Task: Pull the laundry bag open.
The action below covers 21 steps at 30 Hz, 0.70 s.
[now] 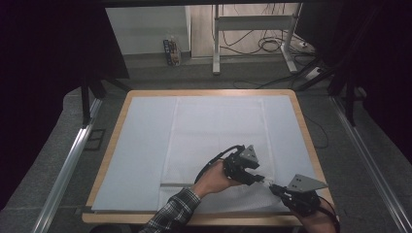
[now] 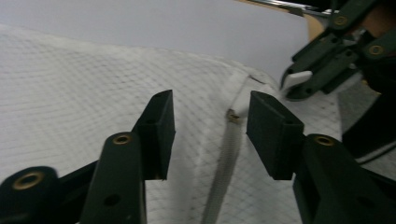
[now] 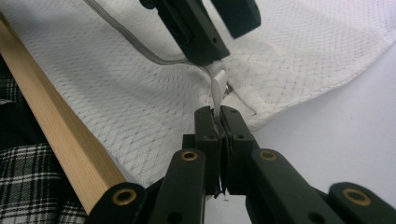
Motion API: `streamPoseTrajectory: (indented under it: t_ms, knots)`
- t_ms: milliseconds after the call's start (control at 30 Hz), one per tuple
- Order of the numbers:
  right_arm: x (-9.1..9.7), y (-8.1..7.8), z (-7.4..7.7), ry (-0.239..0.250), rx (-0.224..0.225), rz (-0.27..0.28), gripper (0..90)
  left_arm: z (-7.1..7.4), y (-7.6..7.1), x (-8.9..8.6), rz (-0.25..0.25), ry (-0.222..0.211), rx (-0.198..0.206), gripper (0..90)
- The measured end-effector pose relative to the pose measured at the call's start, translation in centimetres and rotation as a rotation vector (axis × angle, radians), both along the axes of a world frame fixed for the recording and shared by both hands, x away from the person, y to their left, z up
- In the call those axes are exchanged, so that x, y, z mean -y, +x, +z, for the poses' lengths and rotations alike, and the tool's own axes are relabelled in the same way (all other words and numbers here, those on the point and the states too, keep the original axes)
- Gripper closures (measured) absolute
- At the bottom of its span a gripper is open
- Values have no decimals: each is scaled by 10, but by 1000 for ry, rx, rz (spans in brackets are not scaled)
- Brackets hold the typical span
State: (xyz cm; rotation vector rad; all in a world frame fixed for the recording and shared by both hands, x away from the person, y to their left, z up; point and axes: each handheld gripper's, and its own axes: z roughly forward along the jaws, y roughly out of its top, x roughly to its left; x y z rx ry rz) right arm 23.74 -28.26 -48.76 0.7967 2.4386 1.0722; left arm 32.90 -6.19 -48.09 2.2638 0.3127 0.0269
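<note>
A white mesh bag [image 1: 214, 136] lies flat on the table, its zipper [image 2: 224, 163] running along the near edge. My right gripper [image 3: 219, 122] is shut on the white zipper pull tab [image 3: 218, 86], at the bag's near right corner [image 1: 272, 187]. My left gripper [image 2: 210, 126] hovers just over the zipper with its jaws apart; the zipper's end lies between them and the pads [image 2: 161, 126] press on nothing. In the right gripper view the left gripper [image 3: 229, 39] sits directly beyond the tab. From above, the left gripper [image 1: 260, 178] nearly meets the right one.
A pale sheet [image 1: 141, 145] covers the wooden table [image 1: 111, 141]. The table's wooden front edge [image 3: 60, 140] runs close beside the right gripper, with a plaid sleeve [image 1: 175, 211] over it. Metal rails [image 1: 68, 165] flank the table; a desk frame and cables stand beyond.
</note>
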Motion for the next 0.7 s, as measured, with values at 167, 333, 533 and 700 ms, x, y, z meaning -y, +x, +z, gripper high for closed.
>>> streamPoseTrajectory:
  t_ms: [167,333,533,700]
  knots:
    - [0,0,0,-5,2,0,859,4,1,-4,9,-23,-9,536]
    - [0,0,0,-4,9,1,859,8,1,-7,8,-36,-10,532]
    - [-1,-1,1,-6,14,0,859,9,-2,4,3,-21,16,498]
    - [0,-1,2,2,21,-1,859,2,-2,4,11,42,16,597]
